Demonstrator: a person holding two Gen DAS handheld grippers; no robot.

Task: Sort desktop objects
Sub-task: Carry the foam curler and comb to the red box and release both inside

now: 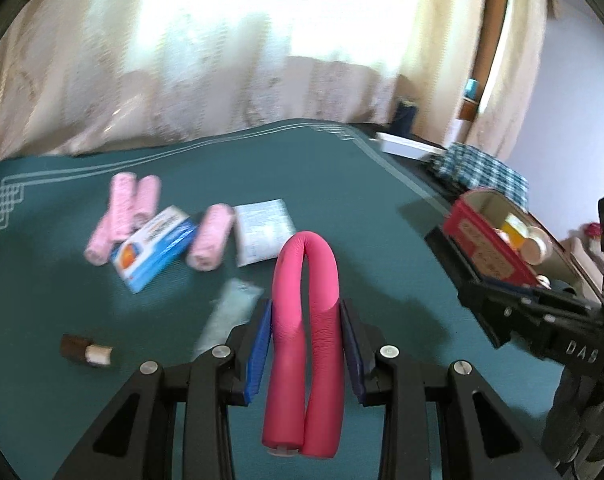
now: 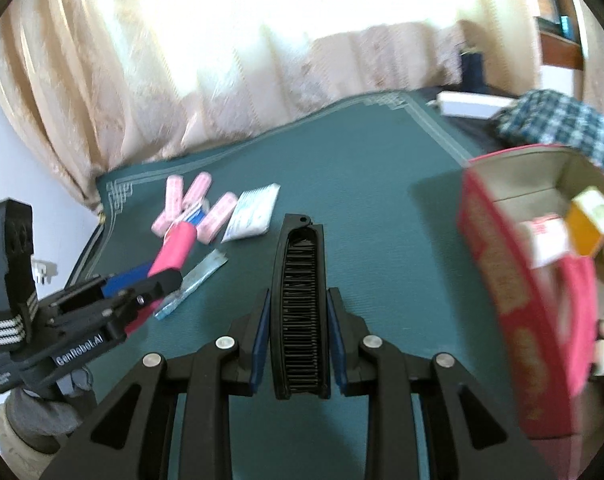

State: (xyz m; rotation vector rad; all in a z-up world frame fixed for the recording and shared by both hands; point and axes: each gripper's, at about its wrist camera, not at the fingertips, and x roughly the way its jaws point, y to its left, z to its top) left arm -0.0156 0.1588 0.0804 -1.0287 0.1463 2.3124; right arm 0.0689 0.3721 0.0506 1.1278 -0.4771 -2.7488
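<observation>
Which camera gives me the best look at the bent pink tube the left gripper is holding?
The left wrist view: the pink tube fills the centre, folded into a loop and clamped between the left gripper pads. The right wrist view shows only one pink end sticking out past that gripper, from the side.

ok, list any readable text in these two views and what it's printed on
"GenRobot.AI": on the body of the left claw, seen in the right wrist view.
"DAS": partial lettering on the body of the right claw, seen in the left wrist view.
Red box: printed characters, too blurred to read.
Blue and white carton: print blurred, unreadable.
White sachet: small print, unreadable.
</observation>
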